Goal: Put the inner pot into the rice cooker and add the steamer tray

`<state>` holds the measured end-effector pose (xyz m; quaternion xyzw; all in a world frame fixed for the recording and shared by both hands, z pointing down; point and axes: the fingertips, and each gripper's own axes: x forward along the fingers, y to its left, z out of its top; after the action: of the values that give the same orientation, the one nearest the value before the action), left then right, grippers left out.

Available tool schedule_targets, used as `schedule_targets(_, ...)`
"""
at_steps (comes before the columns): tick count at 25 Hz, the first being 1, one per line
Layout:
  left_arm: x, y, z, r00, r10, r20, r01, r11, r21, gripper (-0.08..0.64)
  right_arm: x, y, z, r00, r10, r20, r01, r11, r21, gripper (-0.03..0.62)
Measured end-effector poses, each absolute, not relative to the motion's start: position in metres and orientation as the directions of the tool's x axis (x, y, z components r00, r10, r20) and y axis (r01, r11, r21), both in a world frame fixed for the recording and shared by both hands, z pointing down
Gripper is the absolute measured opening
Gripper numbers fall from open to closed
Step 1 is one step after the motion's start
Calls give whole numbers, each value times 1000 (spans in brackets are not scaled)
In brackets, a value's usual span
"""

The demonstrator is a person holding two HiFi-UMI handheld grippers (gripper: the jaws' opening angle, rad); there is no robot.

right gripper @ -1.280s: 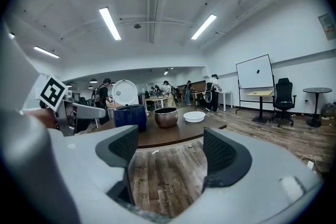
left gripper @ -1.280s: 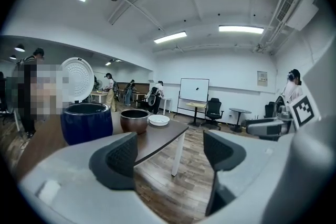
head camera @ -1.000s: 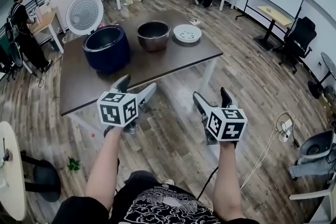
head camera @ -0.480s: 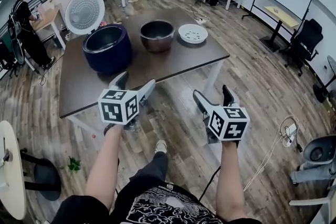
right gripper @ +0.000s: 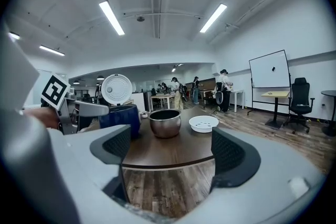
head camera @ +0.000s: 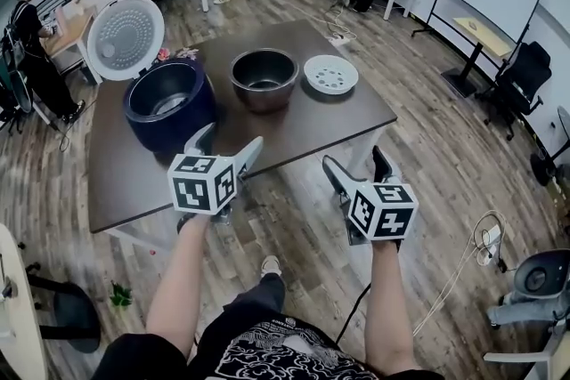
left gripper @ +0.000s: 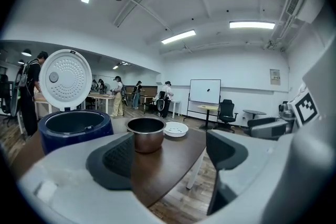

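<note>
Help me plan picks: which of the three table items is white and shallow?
The steamer tray, at the row's right end. The pot is dark metal and deep; the cooker is navy.

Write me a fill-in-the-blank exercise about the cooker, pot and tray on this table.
1. The rice cooker has its lid ____, not shut.
2. On the table, the ____ stands between the rice cooker and the steamer tray.
3. The steamer tray is ____ in colour.

Missing words: open; inner pot; white.
</note>
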<state>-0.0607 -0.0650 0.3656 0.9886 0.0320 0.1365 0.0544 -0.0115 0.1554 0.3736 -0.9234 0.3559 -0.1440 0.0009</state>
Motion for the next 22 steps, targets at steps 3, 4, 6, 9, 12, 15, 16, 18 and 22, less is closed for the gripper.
schedule_targets(3, -30, -87, 366, 960, 77, 269, 47, -992, 118, 430, 20, 131, 373, 701, -660, 269, -660, -744, -107, 468)
schedule_targets(4, -19, -93, 366, 960, 79, 270, 48, -992, 116, 430, 30, 123, 372, 701, -660, 270, -659, -744, -107, 468)
schedule_targets(6, 1, -102, 365, 959, 81, 273, 53, -993, 110, 430, 50, 110, 368, 700, -660, 271, -660, -744, -106, 468)
schedule_targets(9, 31, -115, 360, 959, 84, 270, 58, -993, 104, 430, 77, 92, 364, 695, -665, 275, -665, -739, -106, 468)
schedule_targets(12, 59, -125, 359, 958, 95, 271, 67, -992, 108, 430, 103, 80, 365, 696, -661, 280, -661, -742, -110, 468)
schedule_targets(15, 81, -134, 361, 956, 103, 275, 75, -991, 109, 430, 125, 67, 367, 697, -657, 288, -655, -746, -116, 466)
schedule_targets(16, 88, -137, 362, 955, 106, 276, 79, -991, 110, 430, 131, 63, 368, 698, -655, 288, -653, -748, -116, 468)
schedule_targets(18, 101, -141, 366, 953, 116, 281, 87, -990, 113, 430, 142, 57, 369, 704, -650, 288, -648, -753, -116, 466)
schedule_targets(22, 122, -148, 372, 949, 137, 285, 105, -987, 124, 430, 159, 48, 372, 715, -635, 292, -635, -765, -109, 466)
